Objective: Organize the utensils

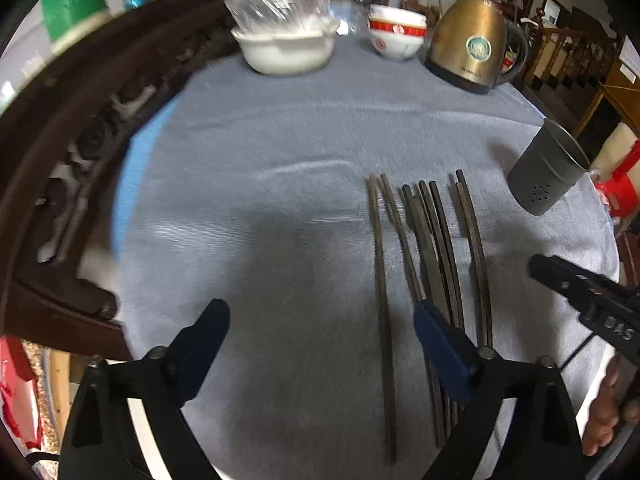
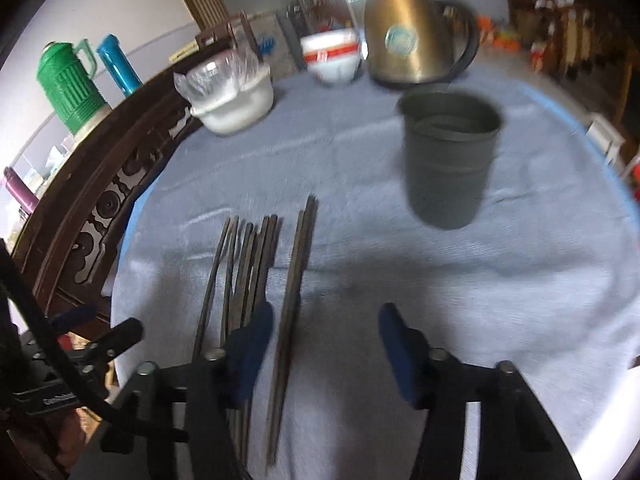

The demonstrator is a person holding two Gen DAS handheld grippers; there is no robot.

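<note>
In the left wrist view, the left gripper [image 1: 322,340] is seen with its jaws spread wide and nothing between them, held low over the blue-grey tablecloth [image 1: 260,160]. The dark chopsticks [image 1: 424,248] are laid side by side on the cloth; the right-hand finger overlaps the middle of the bundle. A dark grey utensil holder [image 1: 548,168] is shown to the right of the chopsticks, apart from them. A white covered bowl [image 1: 286,42], a red-banded bowl stack [image 1: 396,36] and a brass kettle [image 1: 472,44] are set along the far edge. The right gripper [image 1: 584,300] enters at the right edge; its state cannot be told here.

In the right wrist view, the right gripper [image 2: 324,348] is shown spread, holding nothing. The chopsticks [image 2: 256,272] lie ahead and left; one pair [image 2: 294,280] lies just inside the left finger. The utensil holder [image 2: 450,160] stands upright ahead, right of the chopsticks and apart from them. The view is blurred.
</note>
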